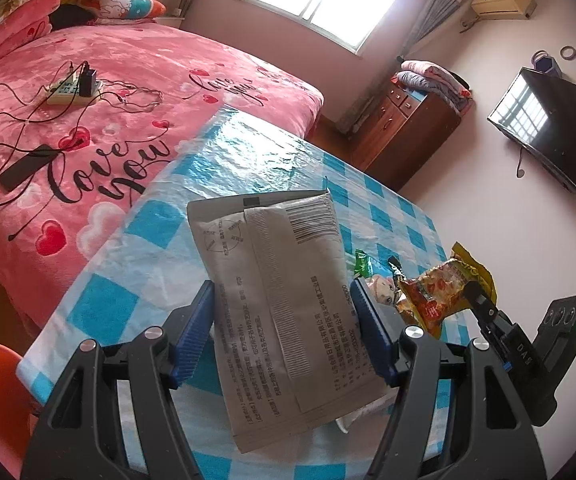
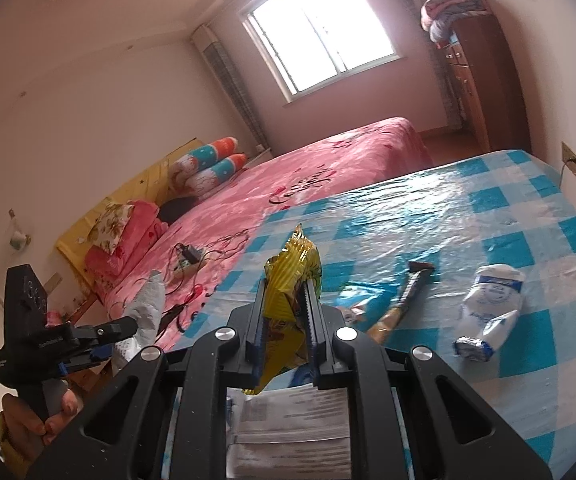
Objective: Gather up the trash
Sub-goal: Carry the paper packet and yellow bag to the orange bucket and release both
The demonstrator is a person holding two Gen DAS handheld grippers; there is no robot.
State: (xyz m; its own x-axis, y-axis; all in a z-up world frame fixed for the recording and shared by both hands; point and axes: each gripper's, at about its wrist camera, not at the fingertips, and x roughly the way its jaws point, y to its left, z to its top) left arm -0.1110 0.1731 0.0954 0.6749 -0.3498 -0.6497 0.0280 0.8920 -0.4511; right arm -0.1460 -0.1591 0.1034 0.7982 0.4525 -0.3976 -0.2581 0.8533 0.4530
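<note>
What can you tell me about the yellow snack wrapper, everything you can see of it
The yellow snack wrapper is crinkled, glossy plastic film, yellow with a red and orange printed face and a ridged, sealed top edge. It looks empty and crumpled. The right tongs are shut on its middle, holding it upright above the blue checked tablecloth, its top poking up past the fingers and its lower end hanging below them. Nothing else touches it.

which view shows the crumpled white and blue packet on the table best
The right wrist view: the white and blue packet lies in full sight on the checked tablecloth, right of the right gripper. The left wrist view does not show it.
</note>
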